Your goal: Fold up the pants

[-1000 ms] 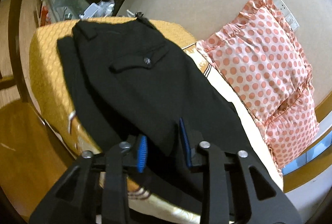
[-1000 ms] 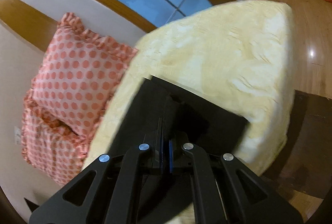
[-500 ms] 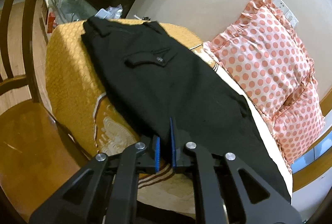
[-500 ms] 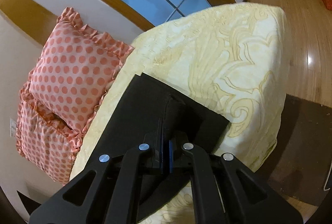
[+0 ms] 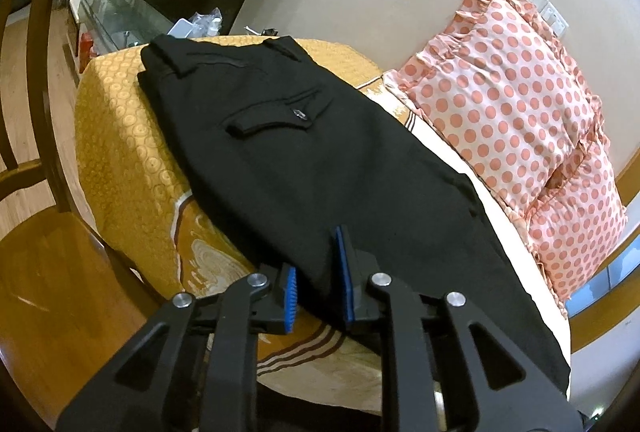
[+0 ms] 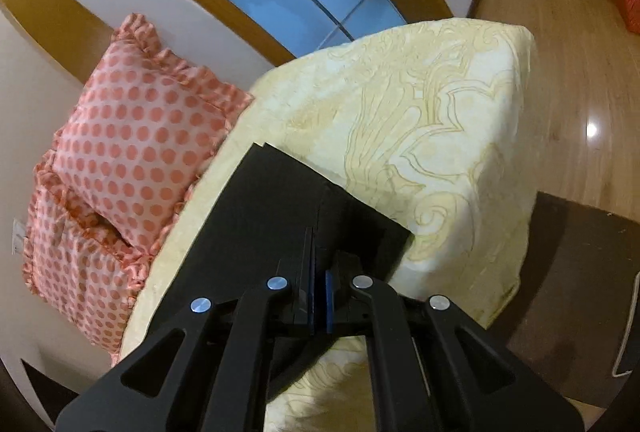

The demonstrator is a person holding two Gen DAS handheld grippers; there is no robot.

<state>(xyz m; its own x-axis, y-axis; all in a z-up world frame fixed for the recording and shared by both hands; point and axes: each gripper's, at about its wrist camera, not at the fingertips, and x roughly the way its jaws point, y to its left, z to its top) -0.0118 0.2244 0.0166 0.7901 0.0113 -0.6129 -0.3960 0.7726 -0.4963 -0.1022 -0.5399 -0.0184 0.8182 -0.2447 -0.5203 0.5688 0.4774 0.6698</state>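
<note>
On the bed [image 5: 132,135], black pants [image 5: 320,159] lie lengthwise, already folded leg over leg into one long strip. Landmark taken: the pillow [image 5: 512,127], dotted pink, propped against the wall at the far side of the bed.

Position of the garment: waistband and buttoned back pocket [image 5: 276,115] lie well away from the pillow, over the orange end of the cover. The mid-section runs just beside the pillow's lower edge. The hems [image 6: 320,199] lie past the pillow on the pale patterned end of the bed, square and stacked, near the corner of the mattress.

Left gripper [image 5: 318,288]: jaws parted by a moderate gap, blue pads straddling the near edge of the pants about mid-length. No cloth appears pinched between them; judged free of any load.

Right gripper [image 6: 318,296]: jaws drawn nearly together with only a thin slit between the pads. A raised ridge of black cloth runs into that slit near the hem end, so it is judged to have hold of the fabric there.

Progress, as judged: the lengthwise fold is done and the strip is laid fairly flat. Outstanding: the crosswise folds, bringing hems toward the waistband, then halving again if a compact bundle is wanted. Neither has begun. Roughly a third complete.
</note>
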